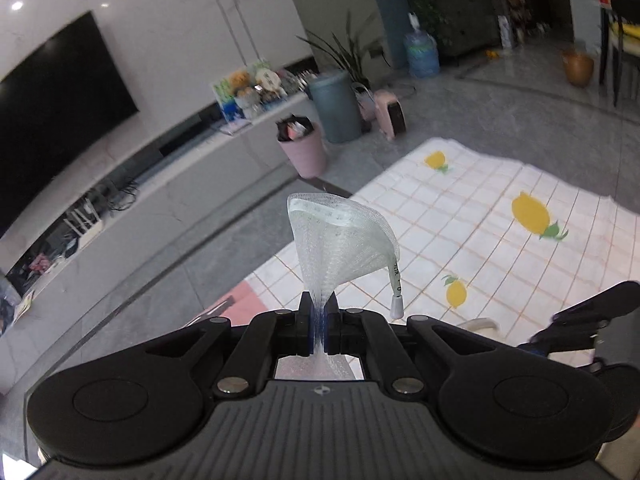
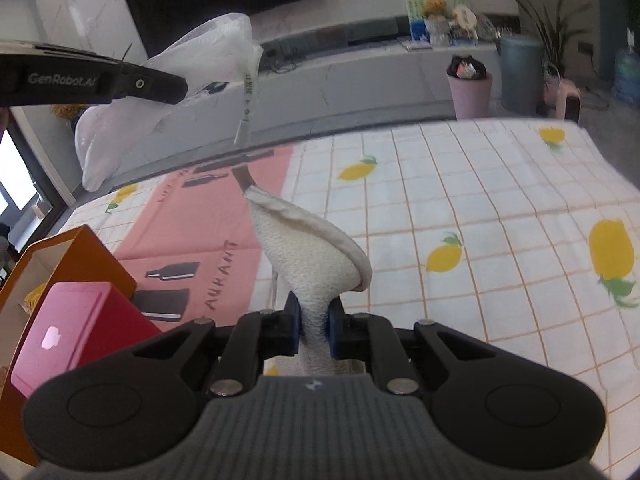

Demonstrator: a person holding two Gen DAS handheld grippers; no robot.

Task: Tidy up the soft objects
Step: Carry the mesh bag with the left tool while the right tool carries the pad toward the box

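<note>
The left gripper (image 1: 319, 312) pinches a mesh bag (image 1: 340, 240) aloft, level (beyond the cloth's (image 2: 480, 208) left edge). The right gripper (image 2: 315, 314) clamps a towel (image 2: 312, 256) above the cloth.

The left gripper (image 1: 319, 312) and right gripper (image 2: 315, 314) are black with blue pads (image 2: 295, 320), silver screws (image 2: 226, 386), round discs and a ribbed grey middle.
</note>
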